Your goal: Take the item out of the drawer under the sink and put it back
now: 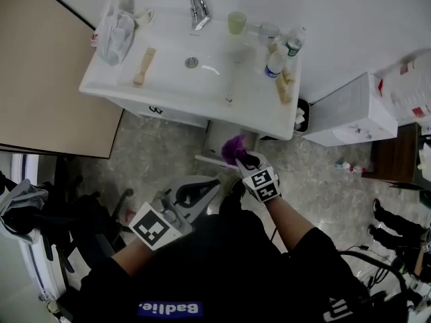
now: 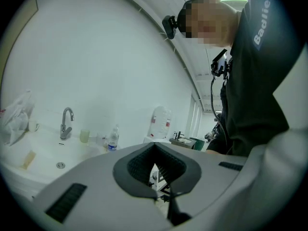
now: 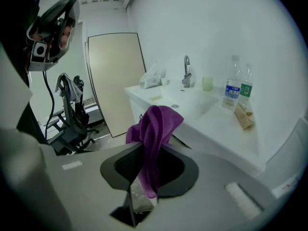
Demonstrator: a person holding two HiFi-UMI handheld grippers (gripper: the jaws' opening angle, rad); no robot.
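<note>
A purple cloth (image 1: 234, 149) hangs bunched from my right gripper (image 1: 245, 161), which is shut on it just below the sink's front edge. In the right gripper view the cloth (image 3: 155, 129) drapes up out of the jaws of that gripper (image 3: 144, 179), with a scrap of paler material pinched below it. A white panel (image 1: 210, 159) under the sink (image 1: 168, 89) looks like the pulled-out drawer; its inside is hidden. My left gripper (image 1: 213, 184) is lower left of the cloth, jaws shut and empty, as its own view of the left gripper (image 2: 158, 177) shows.
On the sink top are a tap (image 1: 198, 9), a green cup (image 1: 236, 22), bottles (image 1: 275, 62), a plastic bag (image 1: 116, 27) and a brush (image 1: 143, 66). A beige panel (image 1: 47, 66) leans left. A black chair (image 1: 87, 214) stands lower left, a white box (image 1: 350, 116) right.
</note>
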